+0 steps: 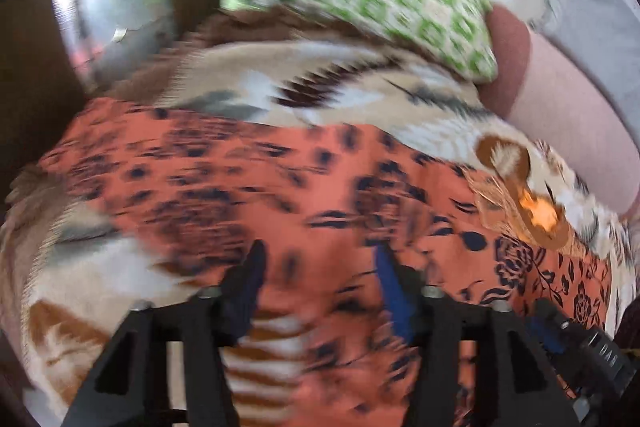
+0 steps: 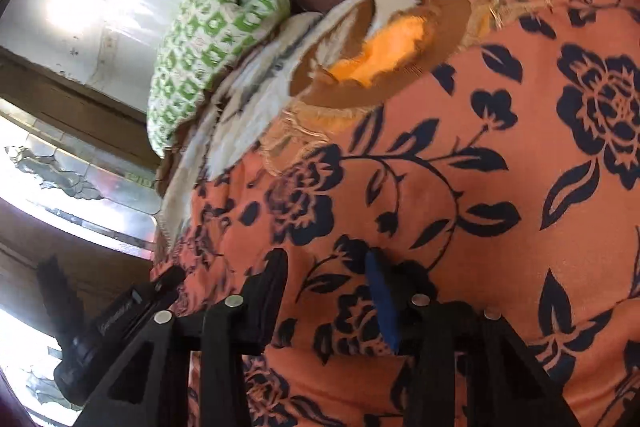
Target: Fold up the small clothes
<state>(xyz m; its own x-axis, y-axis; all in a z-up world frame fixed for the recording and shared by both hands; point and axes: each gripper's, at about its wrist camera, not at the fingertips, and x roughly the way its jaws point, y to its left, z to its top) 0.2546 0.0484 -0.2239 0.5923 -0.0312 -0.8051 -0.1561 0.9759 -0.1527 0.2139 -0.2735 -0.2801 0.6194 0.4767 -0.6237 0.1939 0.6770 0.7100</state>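
Two grippers open over orange floral garment (image 2: 460,187).

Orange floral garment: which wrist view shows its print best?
The right wrist view: the orange floral garment fills it, with sharp dark roses and leaves. The left wrist view shows the same cloth smeared by motion blur.

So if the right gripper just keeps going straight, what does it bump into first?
Most likely the orange flowered cloth, which lies right past the open right gripper. Depth is hard to judge.

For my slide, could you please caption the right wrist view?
Right gripper open over orange floral cloth, green patterned pillow behind.
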